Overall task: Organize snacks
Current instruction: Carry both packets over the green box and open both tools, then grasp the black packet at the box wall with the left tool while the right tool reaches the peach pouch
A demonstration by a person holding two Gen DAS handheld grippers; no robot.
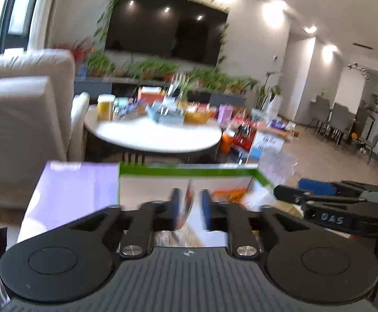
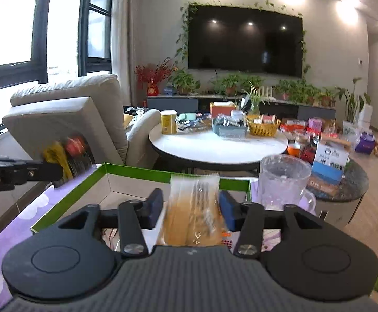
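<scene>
Between my right gripper's half-spread jaws sits a clear snack packet above the green-rimmed box; my left gripper straddles a thin blurred wrapper. Round table's snacks remain unsorted.

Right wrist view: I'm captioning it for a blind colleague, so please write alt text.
The right hand-held gripper has a clear snack packet between its fingers above a green-rimmed box. Beyond it stands a round white table crowded with snacks.
</scene>
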